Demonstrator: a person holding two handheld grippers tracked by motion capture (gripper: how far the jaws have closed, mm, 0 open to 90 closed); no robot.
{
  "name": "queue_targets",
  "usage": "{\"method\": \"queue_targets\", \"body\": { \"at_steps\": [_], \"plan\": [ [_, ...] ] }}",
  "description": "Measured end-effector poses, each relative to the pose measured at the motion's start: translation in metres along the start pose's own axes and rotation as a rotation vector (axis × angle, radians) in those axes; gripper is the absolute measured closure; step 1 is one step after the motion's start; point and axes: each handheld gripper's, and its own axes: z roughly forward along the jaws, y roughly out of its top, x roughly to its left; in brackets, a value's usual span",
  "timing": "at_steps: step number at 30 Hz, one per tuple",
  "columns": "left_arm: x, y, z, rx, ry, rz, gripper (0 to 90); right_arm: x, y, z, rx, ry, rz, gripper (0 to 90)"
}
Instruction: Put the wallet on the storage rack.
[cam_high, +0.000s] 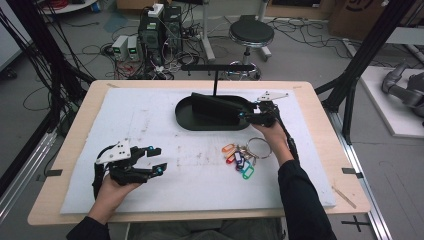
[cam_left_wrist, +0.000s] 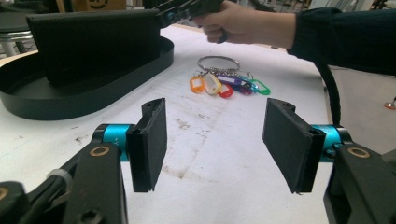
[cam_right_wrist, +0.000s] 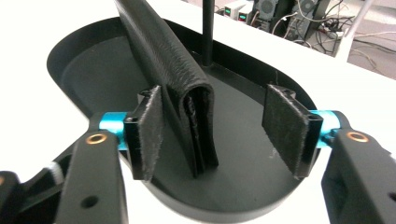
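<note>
Right gripper (cam_right_wrist: 212, 126): over the black tray's (cam_right_wrist: 84, 70) near end, fingers (cam_right_wrist: 149, 133) spread wide with the wallet between them, the left pad at its fold, the right pad clear.
Wallet (cam_right_wrist: 163, 56): black leather, standing on edge in the tray, beside the thin post (cam_right_wrist: 208, 32).
Left gripper (cam_left_wrist: 215, 140): low over the bench (cam_left_wrist: 210, 163), fingers wide, holding nothing.
Key ring (cam_high: 242, 156): on the bench with coloured tags, near the right forearm.

Tabletop (cam_high: 320, 100) in pale wood, covered by a white mat (cam_high: 150, 125).
On the mat: black oval tray (cam_high: 186, 116) near the far edge; ring of coloured key tags (cam_high: 243, 157) toward the near right corner.
</note>
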Motion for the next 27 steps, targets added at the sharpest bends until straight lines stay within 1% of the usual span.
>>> {"method": "queue_targets", "body": {
  "at_steps": [2,6,8,11,12,15,18,20,21,23,24,26,27],
  "plan": [
    [0.001,0.000,0.000,0.003,0.005,0.000,39.9,-0.001,0.001,-0.008,-0.006,0.009,0.009,37.3],
    [0.002,0.001,0.001,0.004,0.011,-0.004,39.6,-0.003,0.002,-0.026,-0.027,0.003,0.002,36.1],
    [0.002,0.001,0.002,0.006,0.013,-0.005,39.6,-0.003,0.002,-0.036,-0.038,0.000,0.014,35.3],
    [0.004,0.002,0.002,0.006,0.019,-0.005,39.0,-0.004,0.001,-0.053,-0.066,0.016,0.035,34.4],
    [0.004,0.002,0.003,0.005,0.024,-0.008,38.6,-0.003,0.001,-0.058,-0.071,0.013,0.037,34.0],
    [0.006,0.003,0.002,0.005,0.042,-0.012,37.5,-0.001,-0.002,-0.073,-0.081,-0.010,0.019,30.7],
    [0.008,0.003,0.002,0.002,0.065,-0.020,35.3,0.001,-0.006,-0.087,-0.087,-0.025,0.004,29.9],
    [0.010,0.003,0.001,-0.001,0.091,-0.021,34.1,0.002,-0.011,-0.096,-0.092,-0.036,0.007,28.9],
    [0.011,0.003,0.000,0.005,0.116,-0.018,33.3,0.002,-0.014,-0.100,-0.095,-0.038,0.006,28.7],
    [0.014,0.002,-0.001,0.010,0.148,-0.015,31.1,0.003,-0.021,-0.109,-0.102,-0.056,0.014,28.6],
    [0.015,0.001,-0.001,0.017,0.167,-0.009,30.7,0.003,-0.024,-0.111,-0.103,-0.063,0.014,28.4],
    [0.017,-0.003,-0.003,0.040,0.219,-0.005,29.3,0.003,-0.030,-0.117,-0.101,-0.086,0.009,27.8],
    [0.018,-0.006,-0.004,0.048,0.236,-0.001,28.8,0.004,-0.033,-0.121,-0.098,-0.098,0.012,27.3]
  ]
}}
